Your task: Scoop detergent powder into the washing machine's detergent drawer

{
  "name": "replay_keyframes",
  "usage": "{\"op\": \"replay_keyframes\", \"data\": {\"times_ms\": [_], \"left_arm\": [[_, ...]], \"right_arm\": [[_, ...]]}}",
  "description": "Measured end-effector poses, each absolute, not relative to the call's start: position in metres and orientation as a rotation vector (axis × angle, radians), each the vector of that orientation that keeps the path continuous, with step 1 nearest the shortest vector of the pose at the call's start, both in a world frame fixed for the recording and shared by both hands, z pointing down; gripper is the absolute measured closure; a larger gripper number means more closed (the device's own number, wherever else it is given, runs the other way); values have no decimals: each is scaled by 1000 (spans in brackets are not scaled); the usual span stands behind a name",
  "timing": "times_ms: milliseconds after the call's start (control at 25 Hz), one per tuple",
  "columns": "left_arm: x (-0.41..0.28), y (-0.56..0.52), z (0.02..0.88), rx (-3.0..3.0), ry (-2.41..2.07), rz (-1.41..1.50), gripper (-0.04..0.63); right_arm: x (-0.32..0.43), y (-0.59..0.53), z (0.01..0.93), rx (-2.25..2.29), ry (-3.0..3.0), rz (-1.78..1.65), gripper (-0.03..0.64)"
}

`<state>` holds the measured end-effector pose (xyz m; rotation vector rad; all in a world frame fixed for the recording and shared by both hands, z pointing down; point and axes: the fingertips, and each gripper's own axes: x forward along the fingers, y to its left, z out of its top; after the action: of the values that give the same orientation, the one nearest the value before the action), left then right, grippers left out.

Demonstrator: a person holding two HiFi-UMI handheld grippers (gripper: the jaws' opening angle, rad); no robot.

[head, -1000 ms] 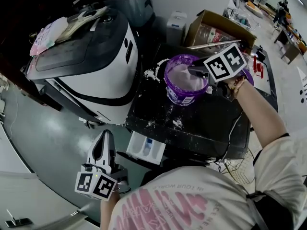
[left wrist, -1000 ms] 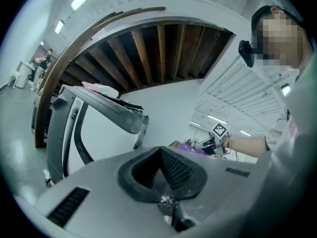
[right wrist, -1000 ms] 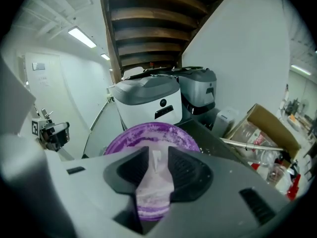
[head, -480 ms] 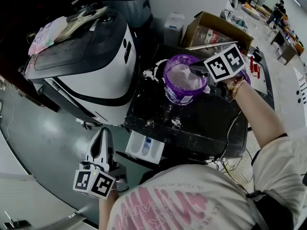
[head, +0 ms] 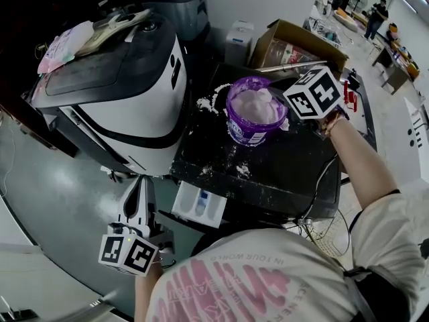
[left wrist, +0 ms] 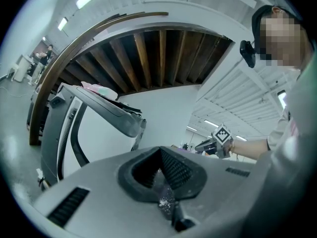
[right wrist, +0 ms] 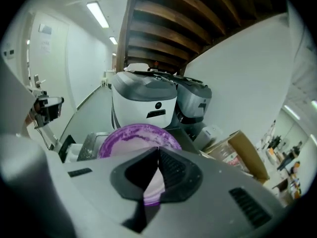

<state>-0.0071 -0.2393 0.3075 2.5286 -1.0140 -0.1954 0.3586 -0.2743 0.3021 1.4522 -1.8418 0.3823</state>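
The right gripper (right wrist: 158,155) had just been closing over the purple tub (head: 253,127). In its own view the pads stood all but together. No scoop handle could be made out between them. The only thing in the slit was a pale sliver, and whether that was a thin handle or just the detergent powder (head: 255,104) heaped in the tub beyond could not be told. The left gripper (head: 138,188) had stayed where it was, low at the front of the machine. It was closed on nothing, with grains of powder stuck where its pads met.

The tub sat on the machine's black top (head: 288,173), with spilled powder (head: 206,103) scattered around it. The detergent drawer (head: 200,205) stood pulled out below the front edge of that top, between the tub and the left gripper and well apart from the right one.

The closing looked like a grab for the scoop, so the task seemed to be at its start. The powder was still in the tub and none had yet been carried toward the drawer. If the jaws had missed the handle, the grip would need retaking before any lift.
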Motion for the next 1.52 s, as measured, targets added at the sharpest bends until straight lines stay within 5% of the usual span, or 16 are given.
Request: {"op": "replay_keyframes", "data": {"times_ms": [1520], "left_arm": [[-21, -226, 309, 2550, -908, -225, 595]], "right_arm": [[311, -228, 331, 1414, -1779, 446, 615]]}}
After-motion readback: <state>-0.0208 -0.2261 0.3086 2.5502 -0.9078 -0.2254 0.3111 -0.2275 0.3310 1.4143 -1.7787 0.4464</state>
